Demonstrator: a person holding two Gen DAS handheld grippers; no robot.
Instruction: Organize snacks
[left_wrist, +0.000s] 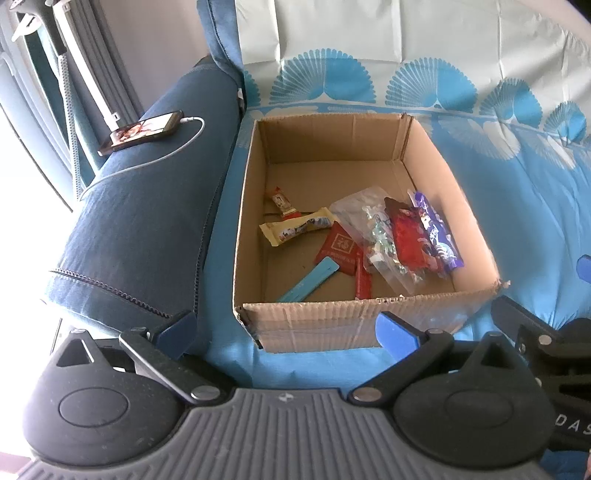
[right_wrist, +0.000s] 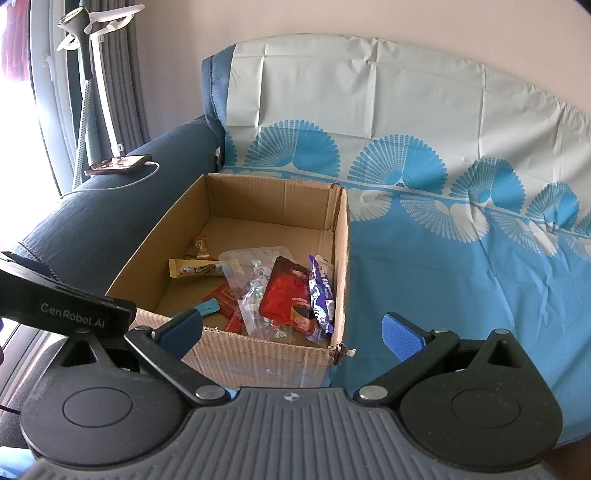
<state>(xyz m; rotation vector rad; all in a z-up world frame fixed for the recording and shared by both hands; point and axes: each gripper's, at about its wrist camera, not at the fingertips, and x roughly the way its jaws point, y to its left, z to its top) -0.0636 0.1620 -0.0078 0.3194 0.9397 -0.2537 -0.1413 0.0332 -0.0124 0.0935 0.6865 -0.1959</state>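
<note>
Both grippers hover before the cardboard box (left_wrist: 369, 314), fingers spread wide and holding nothing: the left gripper (left_wrist: 288, 328) and the right gripper (right_wrist: 293, 330). Left of the box, a phone (left_wrist: 142, 131) lies on the sofa armrest (left_wrist: 140, 221). Inside the box sit the snacks (left_wrist: 369, 236), heaped toward its right wall.

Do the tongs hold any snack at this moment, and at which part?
Nothing is held. The left tongs and the right tongs are both open and empty, in front of the cardboard box; the snacks lie inside it.
</note>
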